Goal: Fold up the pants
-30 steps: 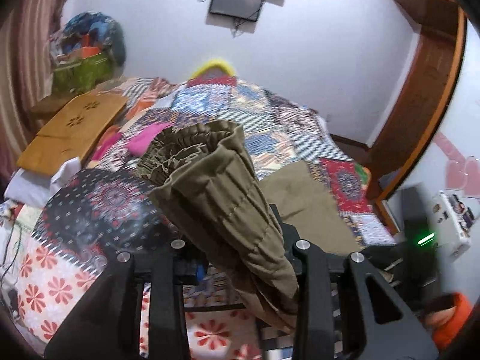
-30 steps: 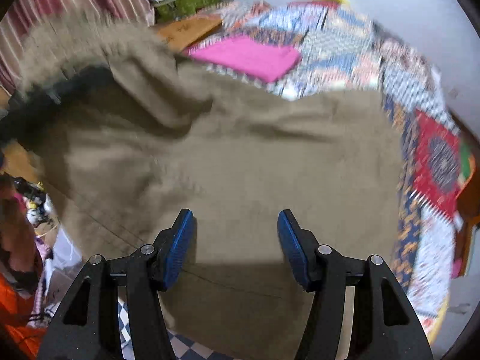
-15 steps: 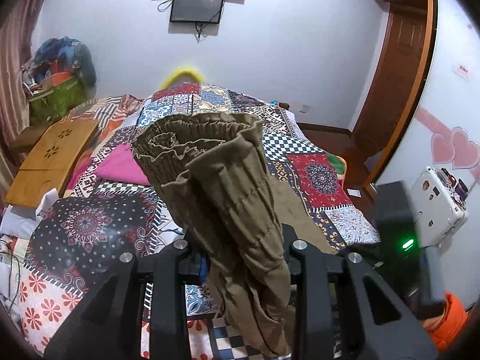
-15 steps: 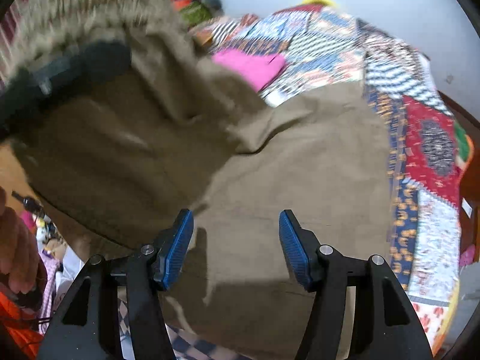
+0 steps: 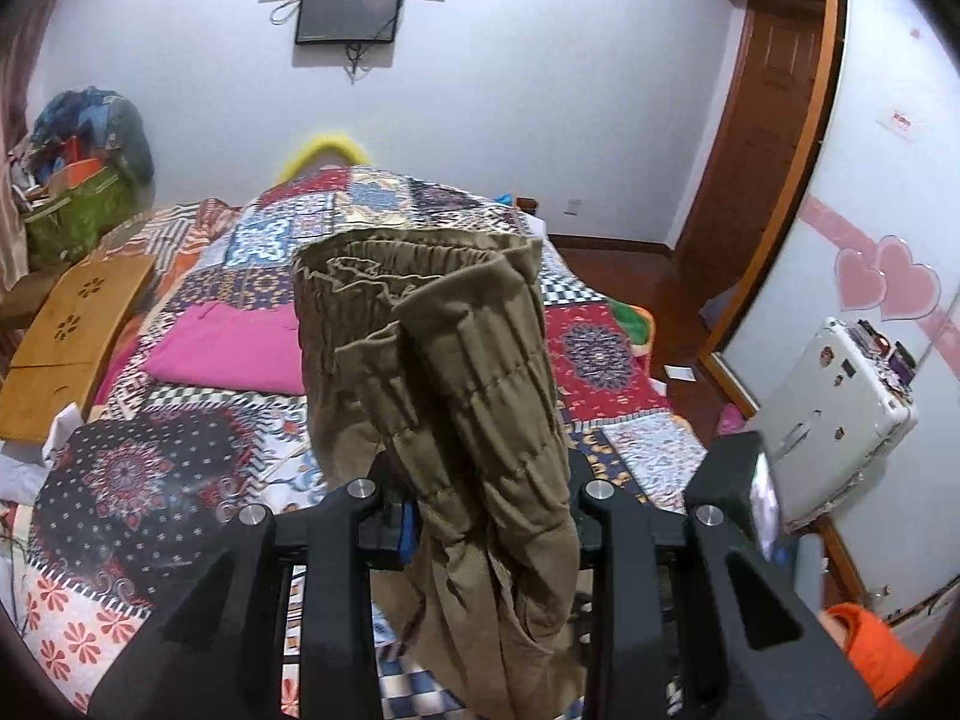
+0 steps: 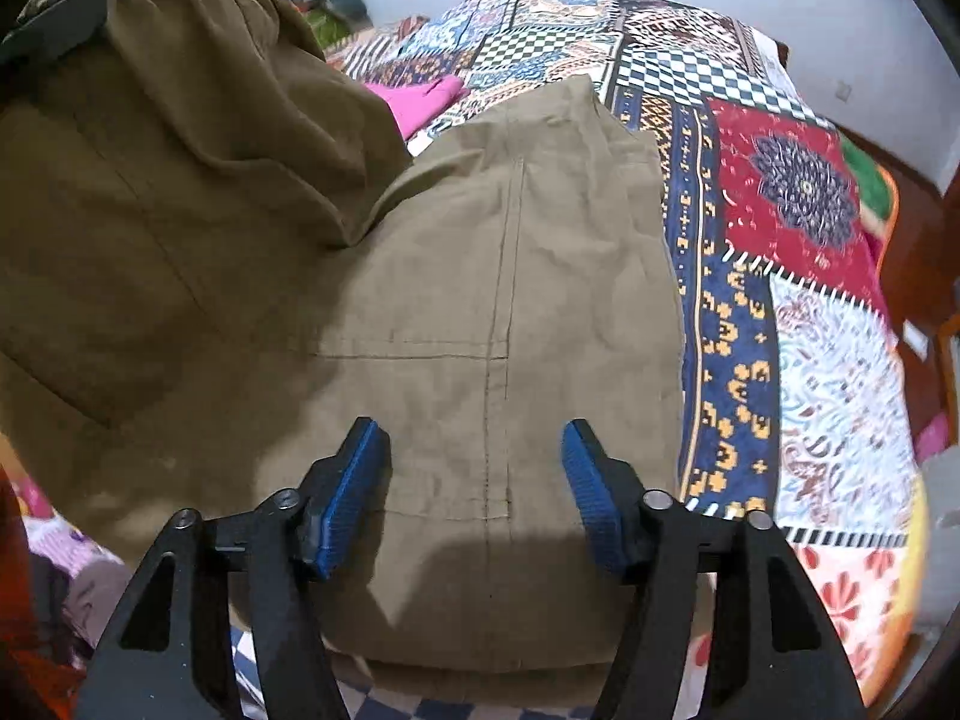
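Olive-brown pants [image 5: 444,396] hang bunched between the fingers of my left gripper [image 5: 486,498], which is shut on the gathered waistband end and holds it up over the bed. In the right wrist view the rest of the pants [image 6: 492,312] lies spread flat on the patchwork quilt [image 6: 798,324], with the lifted part draping down at the left. My right gripper [image 6: 474,474] hovers just above the flat cloth near the bed's front edge. Its jaws are opening and its blue pads [image 6: 351,492] hold nothing.
A folded pink garment [image 5: 228,348] lies on the quilt behind the pants. A wooden lap table [image 5: 72,330] sits at the bed's left side. A white case [image 5: 834,420] and a wooden door [image 5: 774,138] are to the right. An orange sleeve [image 5: 870,654] shows at lower right.
My left gripper has swung right and slightly up with the bunched pants. The right gripper slid right over the flat cloth and its jaws have widened a little.
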### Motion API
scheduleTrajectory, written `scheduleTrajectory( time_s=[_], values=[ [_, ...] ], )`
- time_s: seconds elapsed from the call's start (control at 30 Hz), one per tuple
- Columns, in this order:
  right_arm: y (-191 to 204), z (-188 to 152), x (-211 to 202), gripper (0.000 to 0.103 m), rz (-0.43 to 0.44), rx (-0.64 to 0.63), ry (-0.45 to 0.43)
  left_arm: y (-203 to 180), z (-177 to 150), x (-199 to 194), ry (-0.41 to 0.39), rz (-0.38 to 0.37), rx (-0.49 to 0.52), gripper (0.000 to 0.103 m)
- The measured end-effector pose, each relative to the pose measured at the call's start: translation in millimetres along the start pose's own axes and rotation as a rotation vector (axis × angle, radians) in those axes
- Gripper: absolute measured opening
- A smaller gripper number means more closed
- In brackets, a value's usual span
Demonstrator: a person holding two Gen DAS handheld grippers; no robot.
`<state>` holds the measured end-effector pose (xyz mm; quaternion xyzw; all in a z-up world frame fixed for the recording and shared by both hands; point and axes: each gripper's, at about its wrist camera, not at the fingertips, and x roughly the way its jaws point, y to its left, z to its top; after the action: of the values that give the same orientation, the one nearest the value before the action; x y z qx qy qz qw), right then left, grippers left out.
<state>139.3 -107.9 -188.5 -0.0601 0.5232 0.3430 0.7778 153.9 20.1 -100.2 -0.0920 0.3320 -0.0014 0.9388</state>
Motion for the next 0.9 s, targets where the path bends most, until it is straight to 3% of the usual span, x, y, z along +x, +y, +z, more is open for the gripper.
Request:
scheduleTrajectory(
  time_s=[0.17,0.5,0.9],
  values=[
    [-10.2,-0.4,-7.9,0.061,0.029,0.043,-0.006,-15.4,7.5,16.1,0.031,-0.055,0.006,0.031],
    [-45.7,-23.7,-67.6,0.061,-0.050,0.125,-0.119,-53.2,3.1,51.9,0.108,-0.096,0.076,0.031],
    [-95.3,-59.1,-103.7,0.061,-0.141,0.298,-0.173,-99.8,-35.3,107.8,0.311,-0.099,0.243,0.031]
  ],
)
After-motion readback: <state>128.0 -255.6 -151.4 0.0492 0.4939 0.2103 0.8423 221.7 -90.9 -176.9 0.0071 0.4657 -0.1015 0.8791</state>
